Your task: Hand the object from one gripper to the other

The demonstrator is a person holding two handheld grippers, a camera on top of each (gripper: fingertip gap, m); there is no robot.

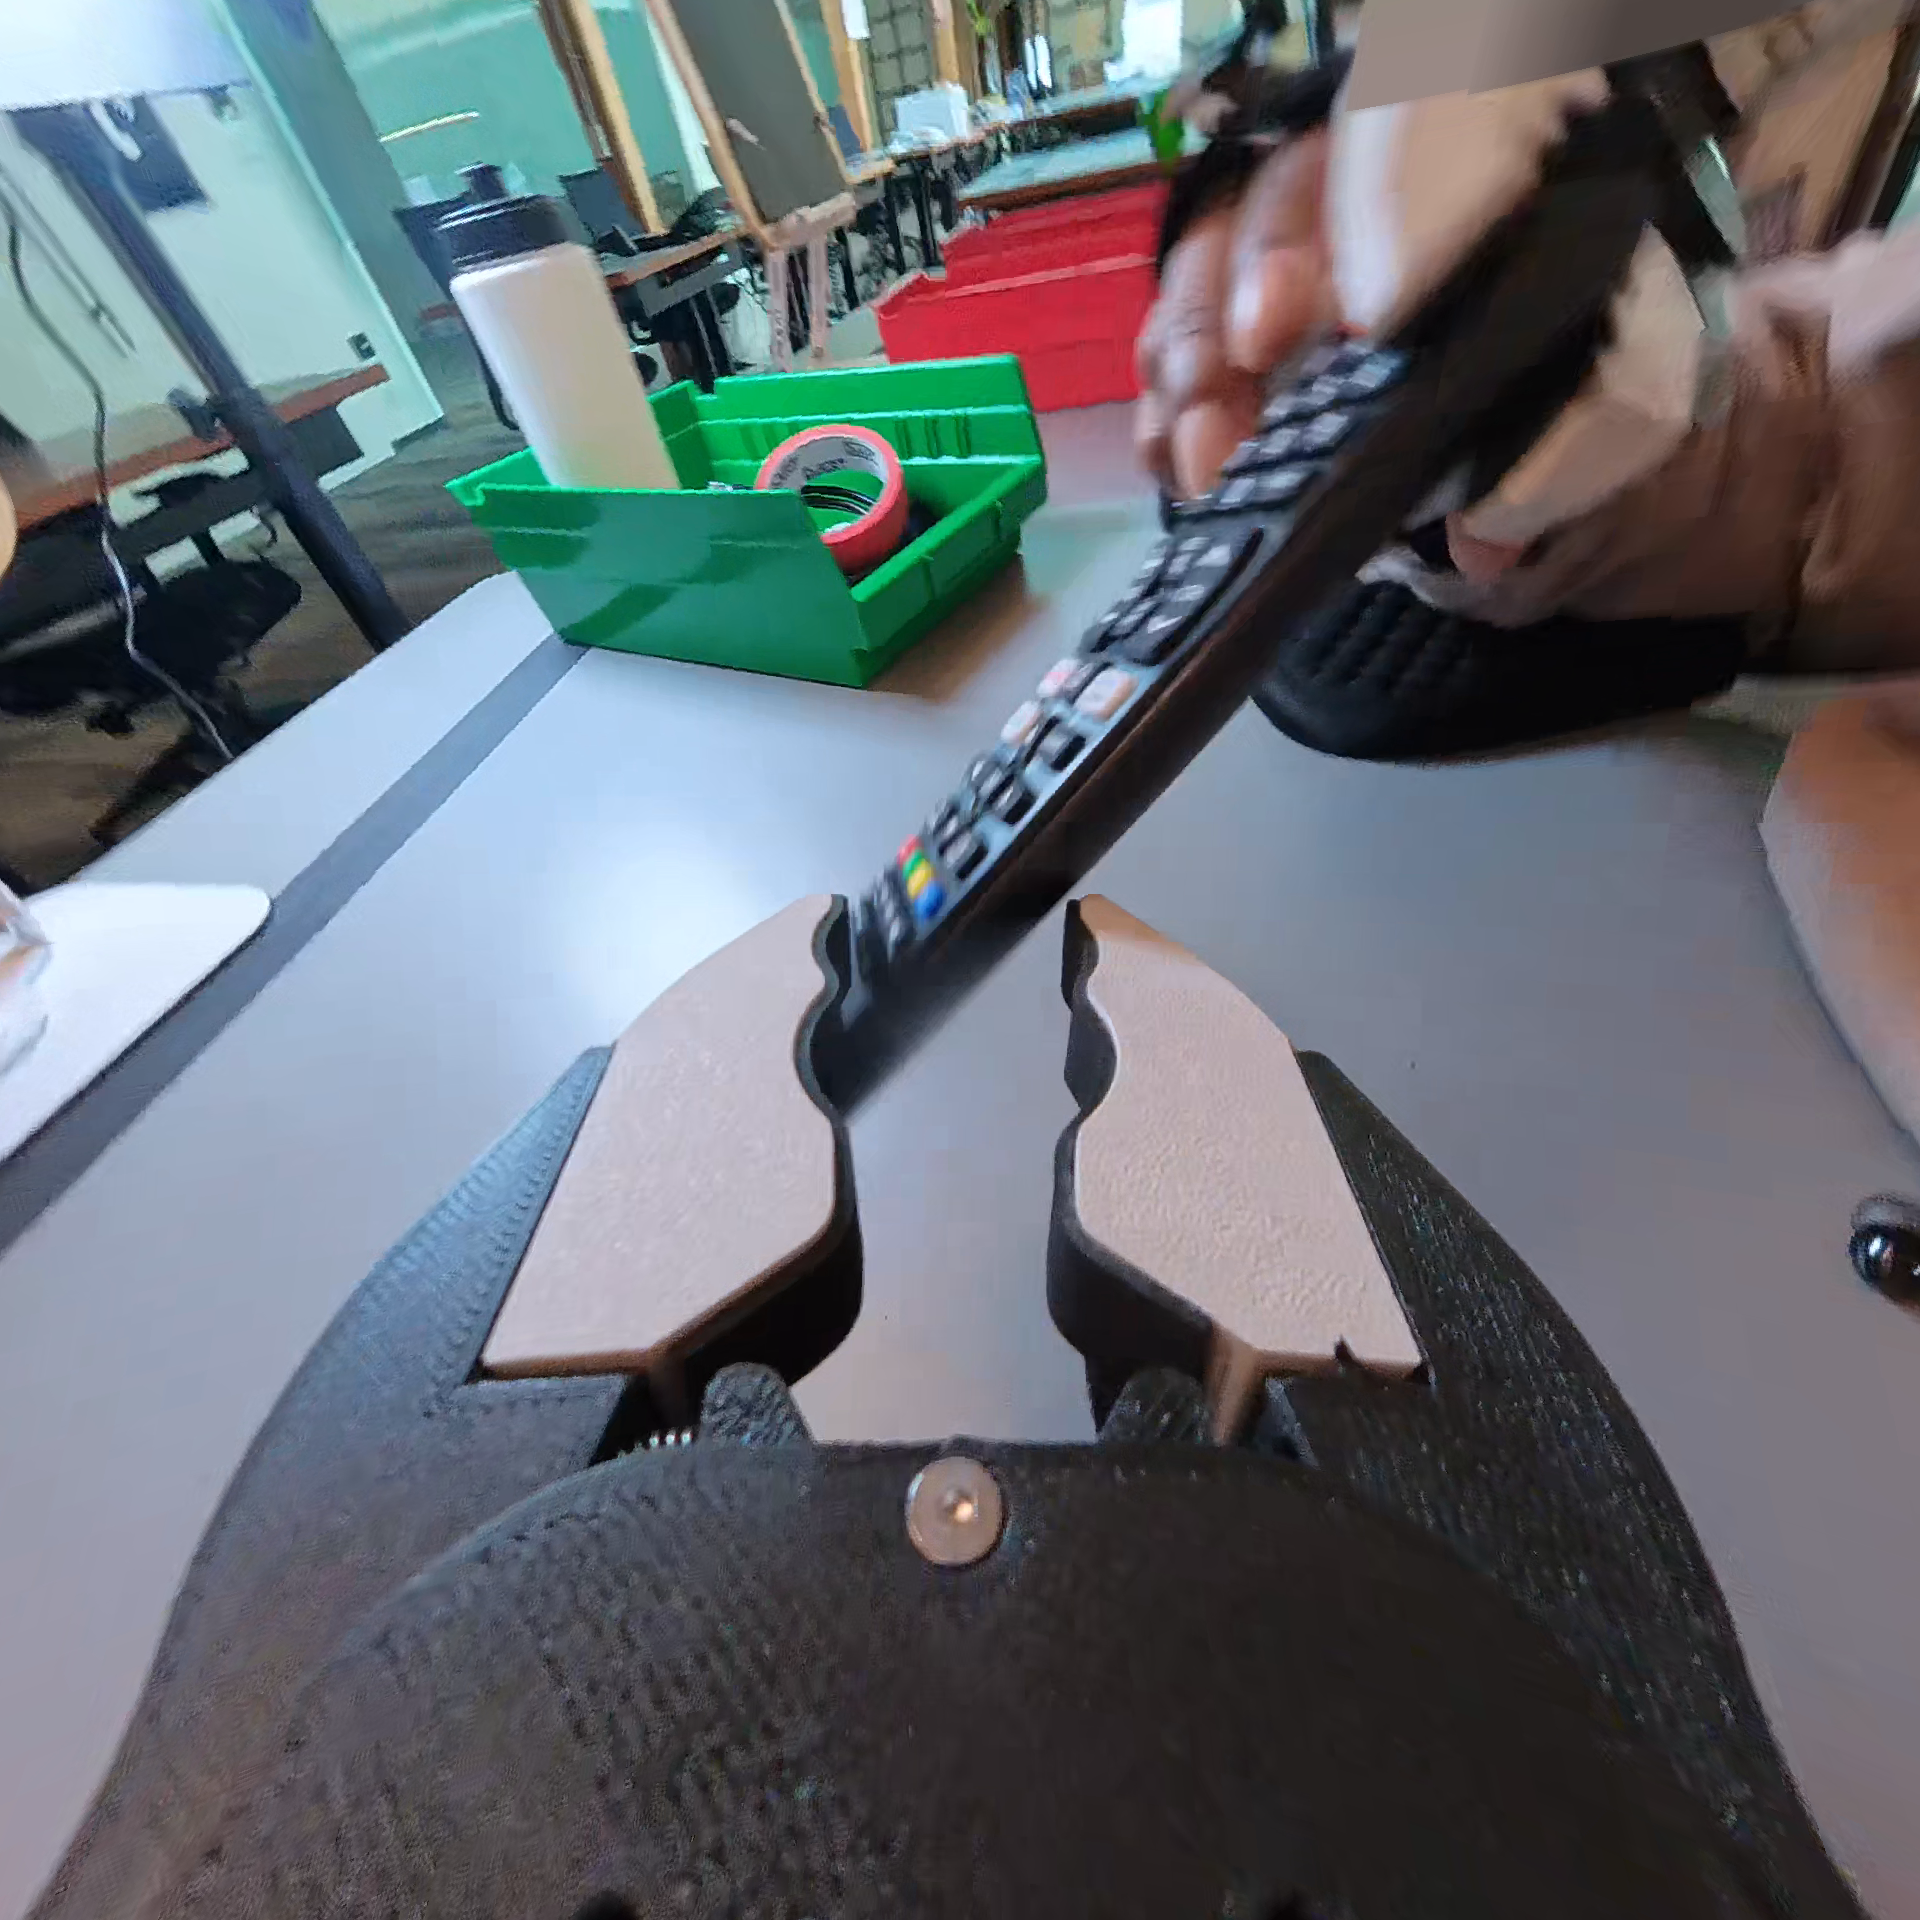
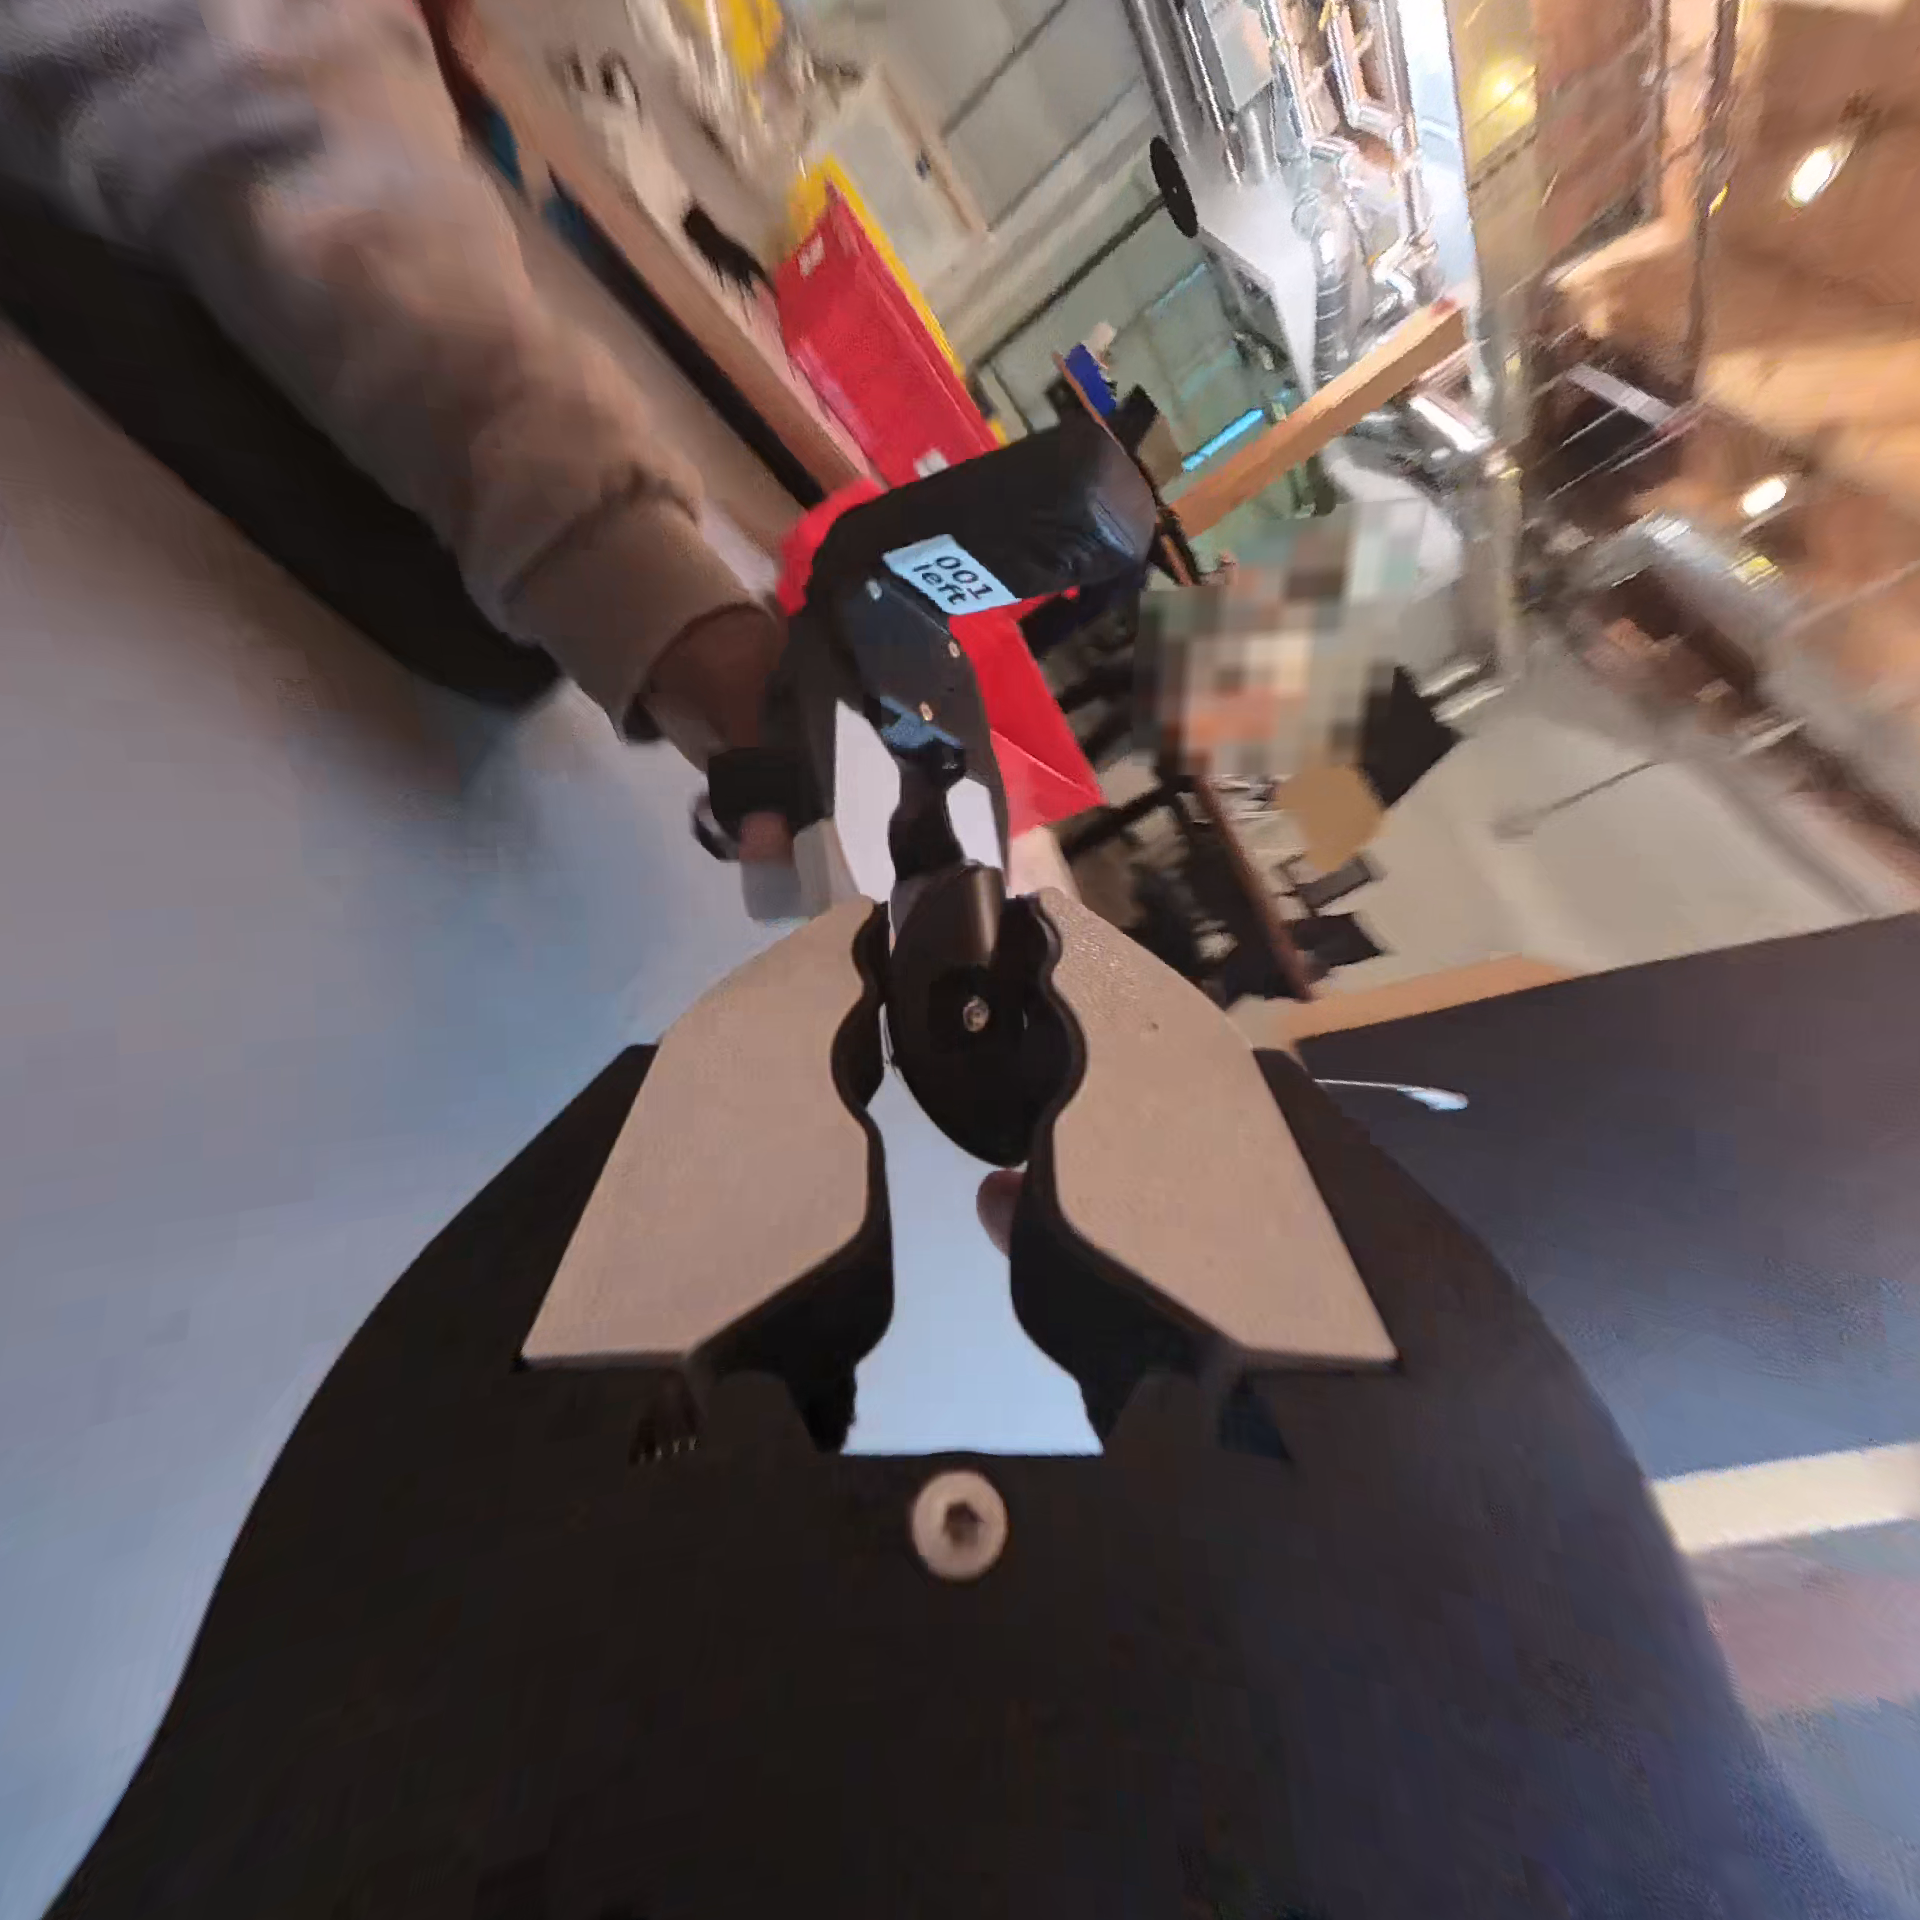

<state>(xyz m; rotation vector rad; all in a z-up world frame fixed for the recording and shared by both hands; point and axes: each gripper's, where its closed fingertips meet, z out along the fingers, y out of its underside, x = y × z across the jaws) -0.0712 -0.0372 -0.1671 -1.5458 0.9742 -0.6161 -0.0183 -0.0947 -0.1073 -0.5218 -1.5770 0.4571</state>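
A long black remote control [image 1: 1143, 665] with coloured buttons slants down from upper right to the middle of the left wrist view. Its near end lies between the fingers of my left gripper [image 1: 951, 935], which is open. The end rests against the left finger [image 1: 727, 1091], with a gap to the right one. My right gripper [image 1: 1455, 395], held by a hand, is shut on the remote's far part. In the right wrist view my right gripper [image 2: 966, 966] clamps the remote [image 2: 971, 1039], seen end-on. The left gripper [image 2: 930, 862] is just beyond it.
A green bin [image 1: 675, 582] on the grey table [image 1: 1351, 987] holds a red tape roll [image 1: 842, 488] and a white bottle [image 1: 566, 364]. Red bins [image 1: 1029, 301] stand behind it. A white pad [image 1: 114, 987] lies at the left edge. A person's hand [image 1: 1247, 301] and sleeve are at upper right.
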